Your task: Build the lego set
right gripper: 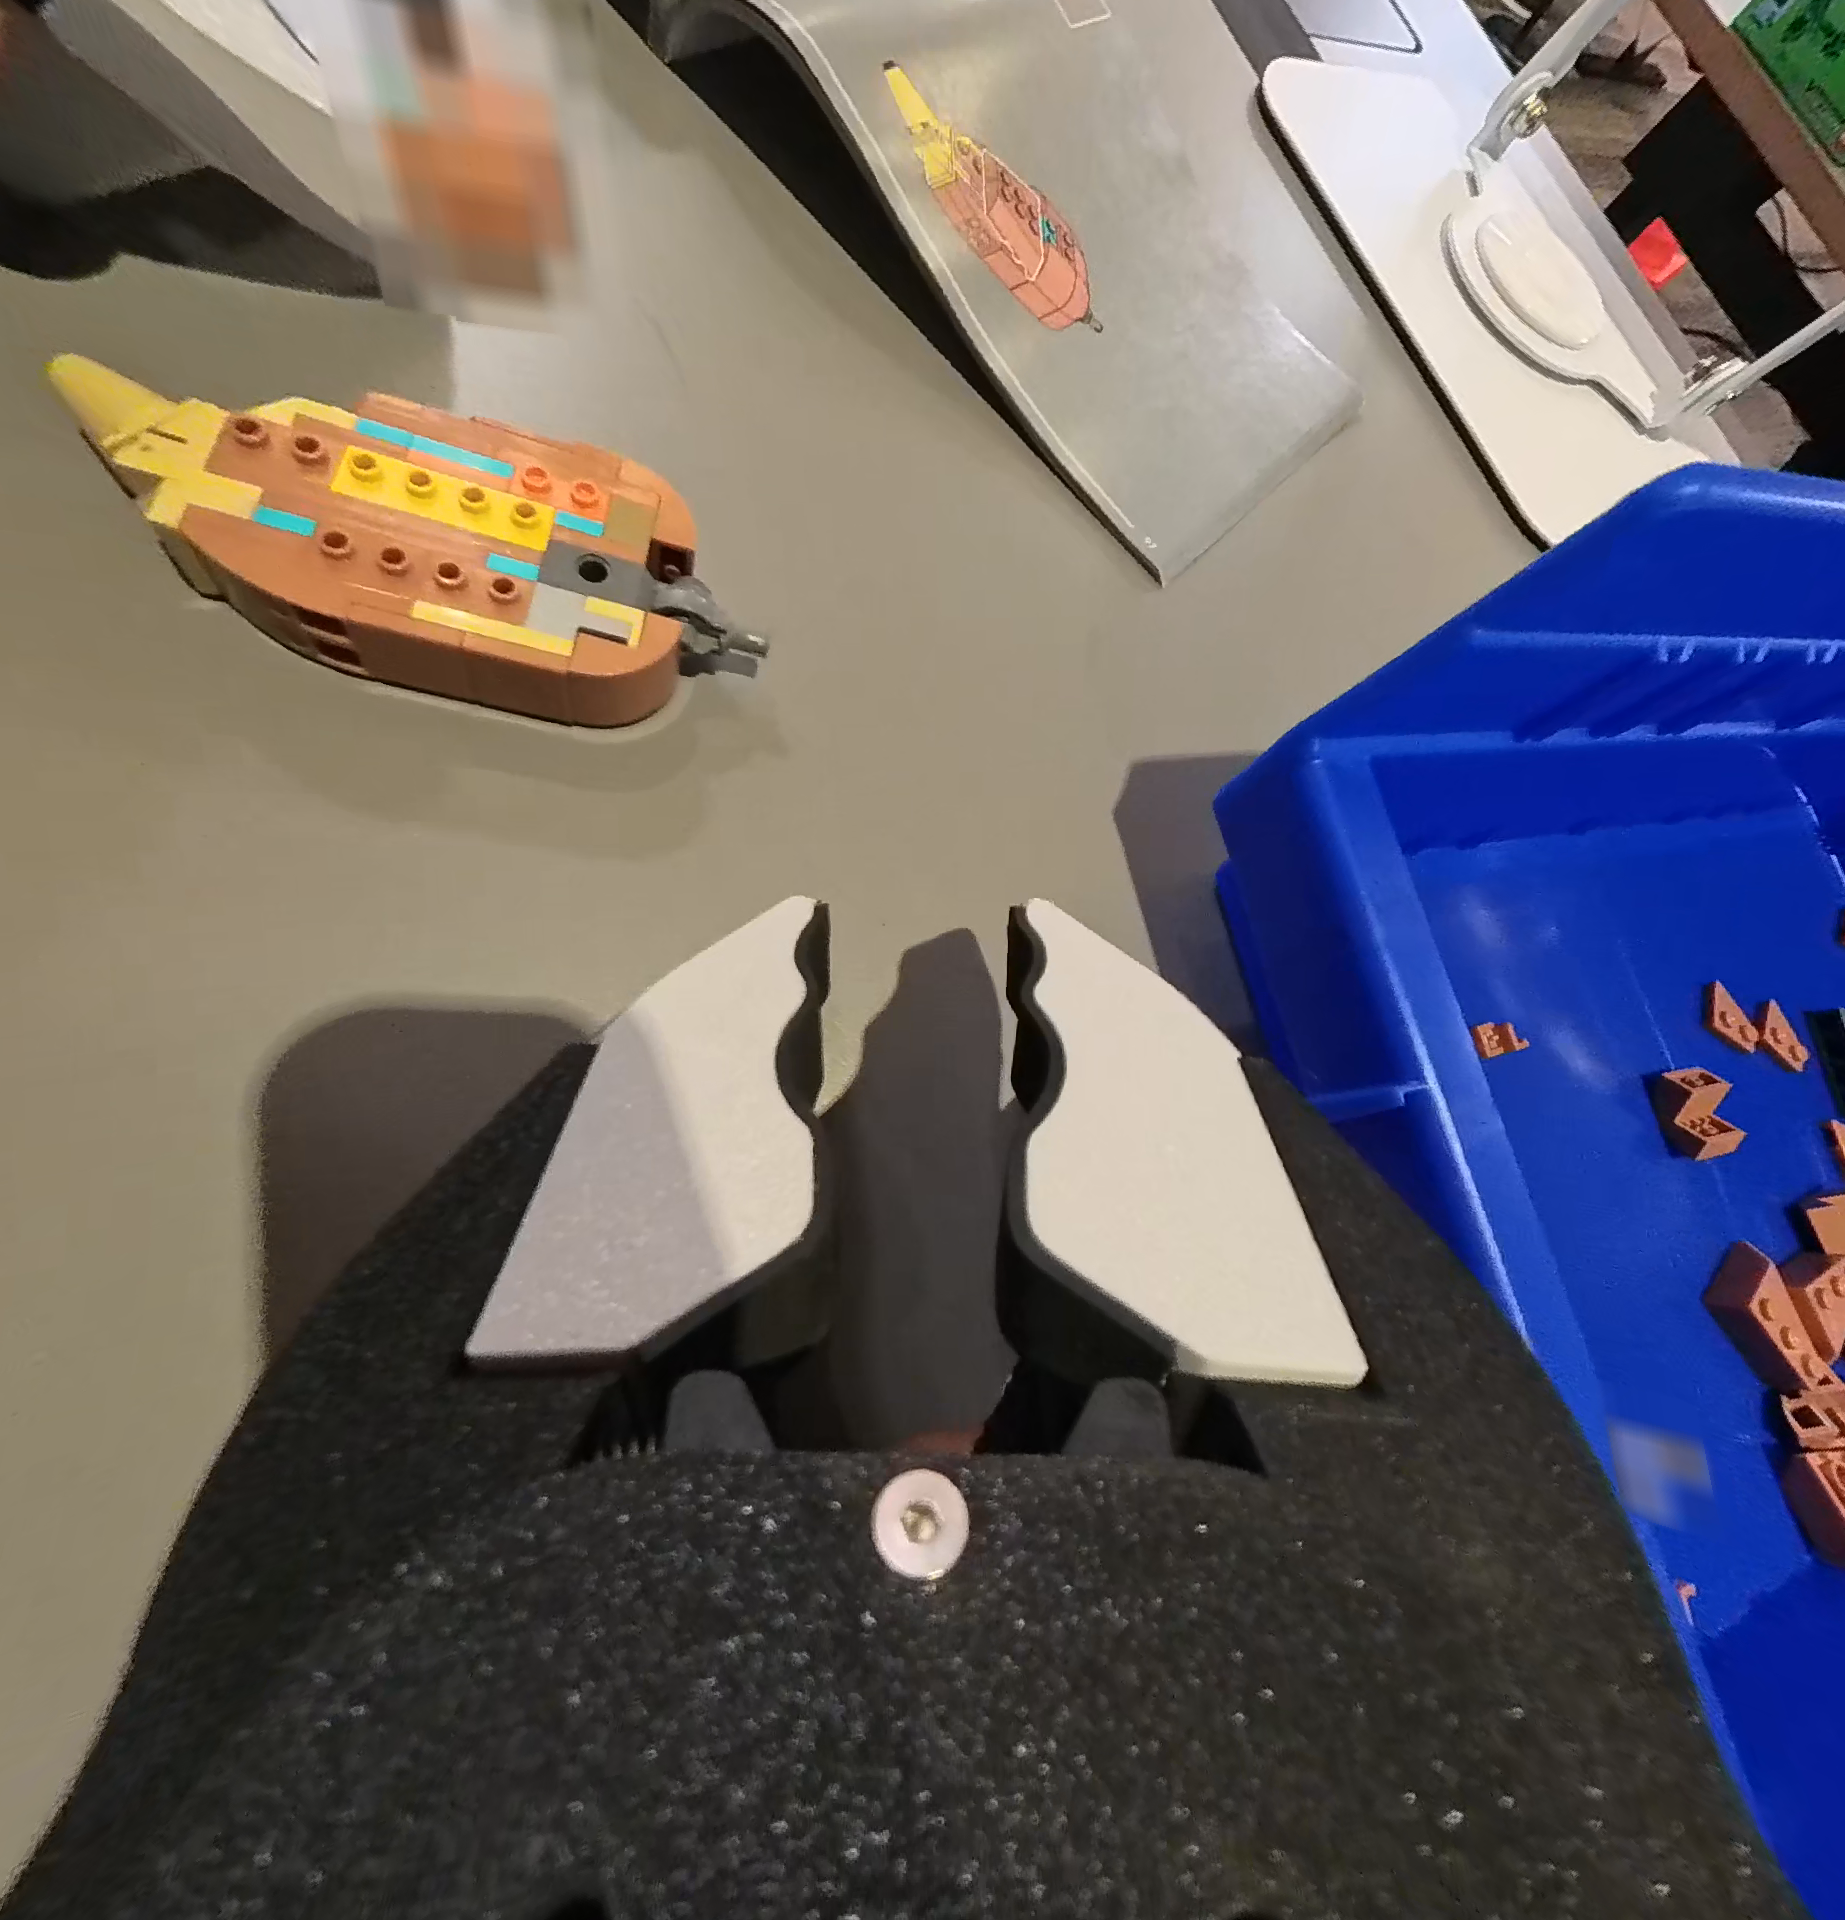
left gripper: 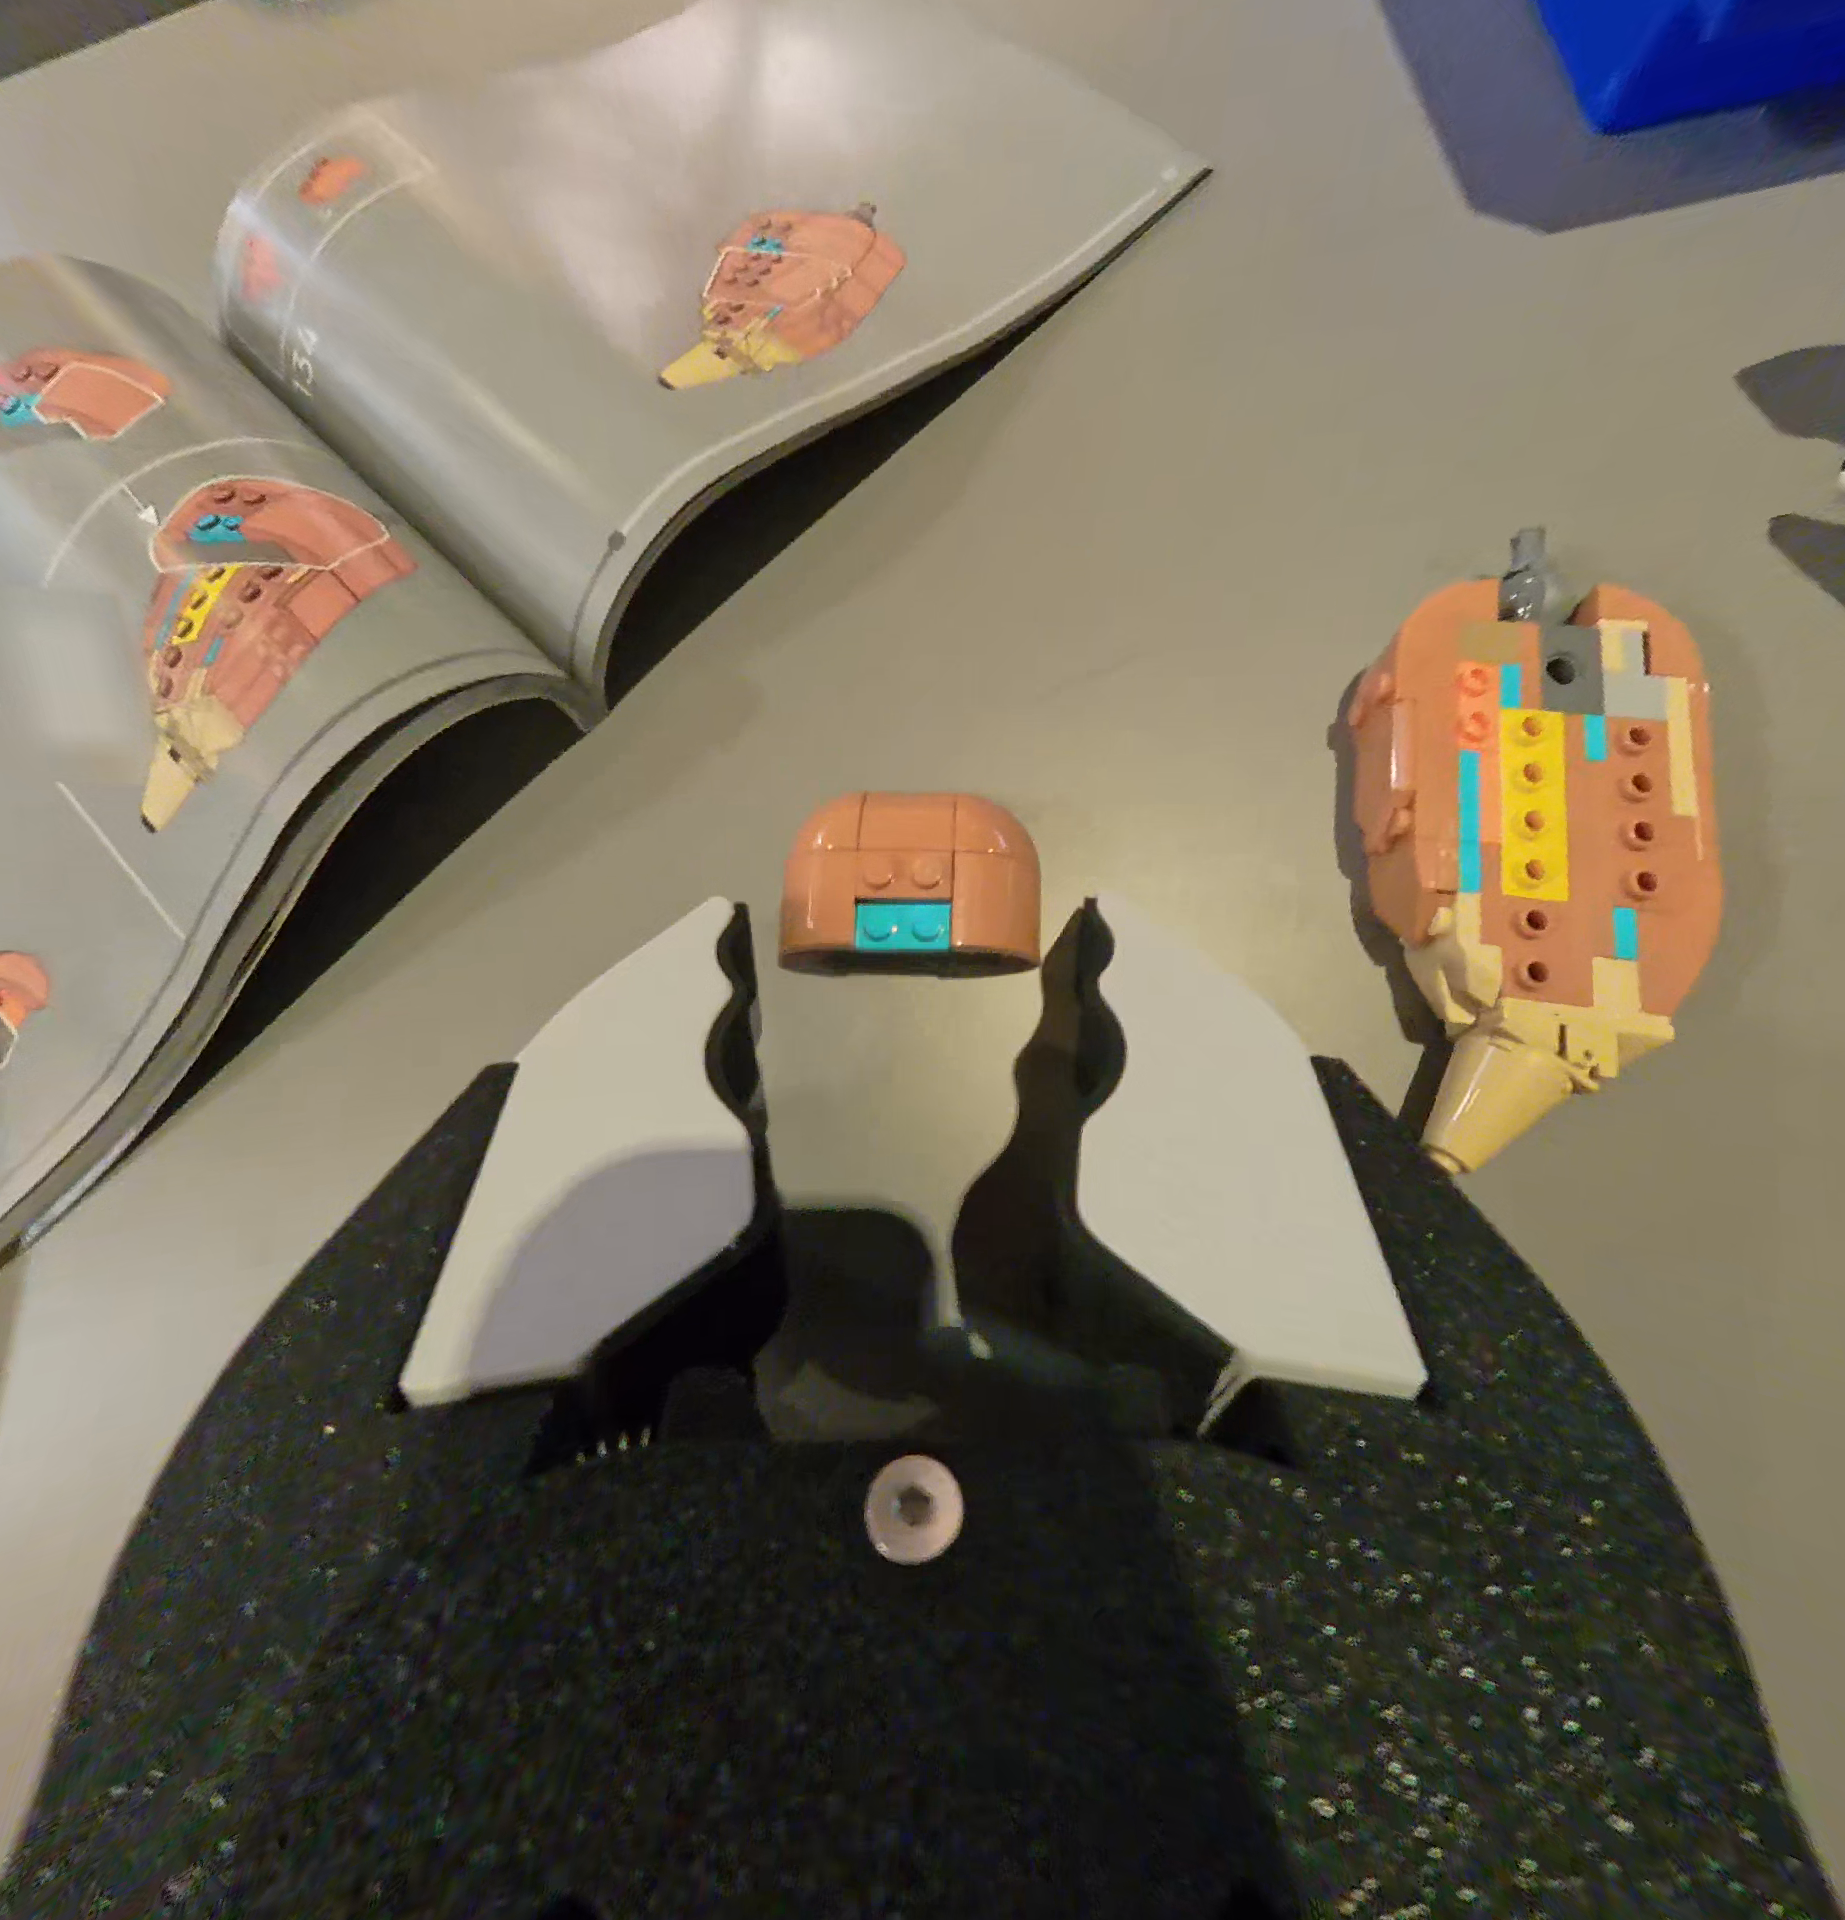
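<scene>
Mid-assembly, by the look of it: left gripper (left gripper: 910, 914) spread wide and empty just short of the small rounded brown sub-assembly (left gripper: 910, 885) with its teal plate, lying on the matte grey table (left gripper: 1105, 499) between the open instruction booklet (left gripper: 585, 343) and the studded hull (left gripper: 1531, 821). Next, likely closing on that glossy curved shell by its flat sides and seating it onto the hull's yellow studs. Right gripper (right gripper: 916, 914) parted slightly, holding nothing, beside the blue plastic bin (right gripper: 1520, 727) of loose brown bricks (right gripper: 1791, 1320).

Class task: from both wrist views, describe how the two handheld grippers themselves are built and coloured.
Both look alike. The left gripper and the right gripper each have two light grey wedge-shaped fingers with wavy black inner pads, on a black speckled body with one silver hex screw. No cables or sleeves show.
</scene>
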{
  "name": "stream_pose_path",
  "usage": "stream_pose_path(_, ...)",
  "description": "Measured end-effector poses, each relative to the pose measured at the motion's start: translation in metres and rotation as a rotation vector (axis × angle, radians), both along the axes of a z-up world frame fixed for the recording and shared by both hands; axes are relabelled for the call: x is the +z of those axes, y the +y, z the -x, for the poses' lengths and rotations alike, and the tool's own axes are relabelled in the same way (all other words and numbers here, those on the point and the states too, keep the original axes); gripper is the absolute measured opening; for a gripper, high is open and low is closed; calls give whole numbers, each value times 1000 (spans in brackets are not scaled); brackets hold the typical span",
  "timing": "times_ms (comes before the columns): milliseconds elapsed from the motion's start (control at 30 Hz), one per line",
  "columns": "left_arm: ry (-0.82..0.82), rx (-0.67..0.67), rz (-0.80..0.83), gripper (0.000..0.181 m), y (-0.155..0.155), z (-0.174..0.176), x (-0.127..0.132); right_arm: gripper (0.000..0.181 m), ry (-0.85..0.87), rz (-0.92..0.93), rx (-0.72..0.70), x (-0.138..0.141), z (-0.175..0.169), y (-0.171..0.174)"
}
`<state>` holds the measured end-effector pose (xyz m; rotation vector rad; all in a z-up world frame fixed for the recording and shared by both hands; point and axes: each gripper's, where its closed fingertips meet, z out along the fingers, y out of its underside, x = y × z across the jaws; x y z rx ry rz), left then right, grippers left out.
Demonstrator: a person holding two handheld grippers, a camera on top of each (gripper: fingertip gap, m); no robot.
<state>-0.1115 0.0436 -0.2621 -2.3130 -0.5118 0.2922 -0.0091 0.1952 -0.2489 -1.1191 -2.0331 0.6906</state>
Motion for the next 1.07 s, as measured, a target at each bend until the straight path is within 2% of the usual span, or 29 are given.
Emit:
stream_pose_path(100, -3, -7, 4, 59, 3, 1, -1, 33, 0, 0, 0, 0, 0, 0)
stream_pose_path(167, -16, -16, 0, 48, 4, 1, -1, 33, 1, -1, 0, 0, 0, 0)
stream_pose_path(500, -37, -75, -48, 48, 12, -8, 6, 33, 5, -5, 0, 0, 0, 0)
stream_pose_path(733, -53, -191, -116, 48, 39, -49, 36, 33, 4, -2, -4, 0, 0, 0)
stream_pose_path(833, -56, -237, -112, 48, 52, -65, 37, 33, 3, -1, -5, 0, 0, 1)
stream_pose_path(1067, -76, -246, -81, 48, 65, -77, 29, 33, 7, -9, -9, 1, 0, 1)
